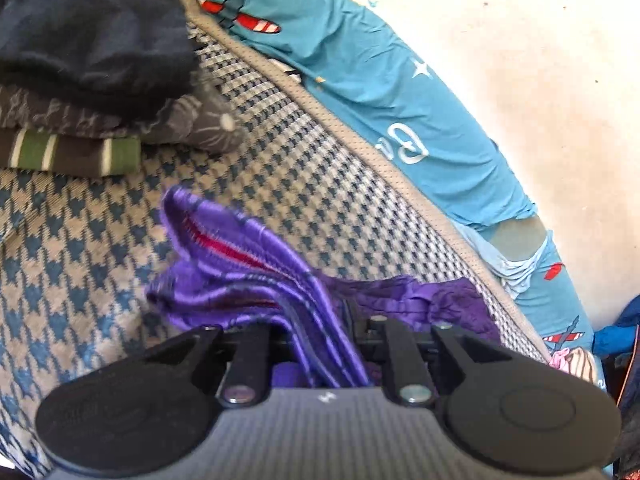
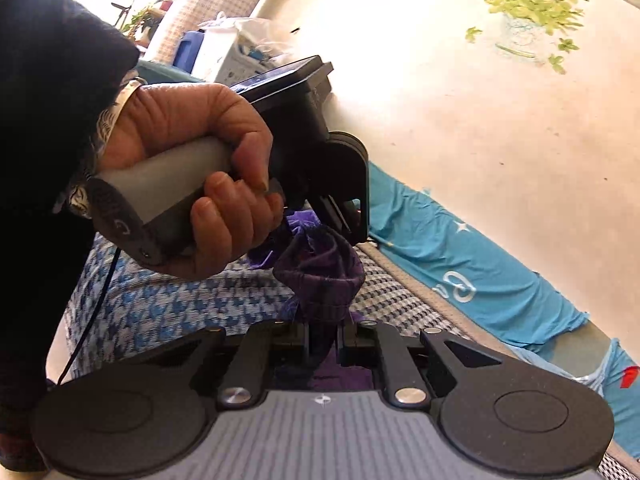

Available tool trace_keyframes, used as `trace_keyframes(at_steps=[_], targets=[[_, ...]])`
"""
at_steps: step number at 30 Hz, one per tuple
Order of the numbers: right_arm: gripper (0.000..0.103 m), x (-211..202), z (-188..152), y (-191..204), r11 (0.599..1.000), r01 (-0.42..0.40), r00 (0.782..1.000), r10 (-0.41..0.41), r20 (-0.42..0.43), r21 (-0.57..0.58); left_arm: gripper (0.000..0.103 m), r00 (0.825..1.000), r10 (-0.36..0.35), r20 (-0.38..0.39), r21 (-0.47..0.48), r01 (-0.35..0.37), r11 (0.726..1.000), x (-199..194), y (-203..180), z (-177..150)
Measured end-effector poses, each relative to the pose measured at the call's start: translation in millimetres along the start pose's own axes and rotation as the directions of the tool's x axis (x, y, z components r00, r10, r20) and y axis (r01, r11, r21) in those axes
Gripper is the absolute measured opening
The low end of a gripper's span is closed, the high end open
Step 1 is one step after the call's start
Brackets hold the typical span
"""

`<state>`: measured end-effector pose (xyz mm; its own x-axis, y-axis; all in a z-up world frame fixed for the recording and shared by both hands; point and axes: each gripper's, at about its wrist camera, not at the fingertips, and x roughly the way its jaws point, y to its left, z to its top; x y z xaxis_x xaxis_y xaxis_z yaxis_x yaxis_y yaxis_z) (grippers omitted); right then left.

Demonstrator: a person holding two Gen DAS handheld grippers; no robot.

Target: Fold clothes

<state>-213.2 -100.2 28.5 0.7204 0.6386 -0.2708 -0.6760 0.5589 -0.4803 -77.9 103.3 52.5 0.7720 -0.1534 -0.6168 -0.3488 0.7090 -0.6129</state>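
Both grippers pinch one purple garment above a houndstooth-covered bed: the left gripper is clamped on bunched, pleated folds, the right gripper on a dark gathered end. A stack of folded clothes lies nearby on the bed. Judging by the double grip, a fold or carry is under way; next comes lowering the garment flat without losing either hold.

Bed, lying under a blue-and-beige houndstooth cover with grey piped edge. Sitting directly on it at far left: a stack of folded clothes, with a green-striped piece lying lowest, grey patterned above, dark navy topping. A teal cartoon-print sheet is running alongside its edge.
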Motion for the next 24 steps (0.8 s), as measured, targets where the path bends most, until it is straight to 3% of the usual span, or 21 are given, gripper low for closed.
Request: trace_keyframes(at_steps=[12,18,24], targets=[[0.010,-21,-9,-61,0.979,0.182,0.983,-0.183,0.011,0.095,0.015,1.000,-0.021,0.015,0.155,0.018,0.988,23,-107,-9],[0.010,-28,-20,-100,0.943,0.286,0.957,-0.288,-0.010,0.169,0.015,0.999,-0.040,-0.003,0.226,0.039,0.973,50,-163,-18],[0.010,-27,-34,-149,0.879,0.384,0.922,-0.382,-0.064,0.283,0.015,0.999,-0.043,-0.028,0.280,0.049,0.959,88,-213,-31]])
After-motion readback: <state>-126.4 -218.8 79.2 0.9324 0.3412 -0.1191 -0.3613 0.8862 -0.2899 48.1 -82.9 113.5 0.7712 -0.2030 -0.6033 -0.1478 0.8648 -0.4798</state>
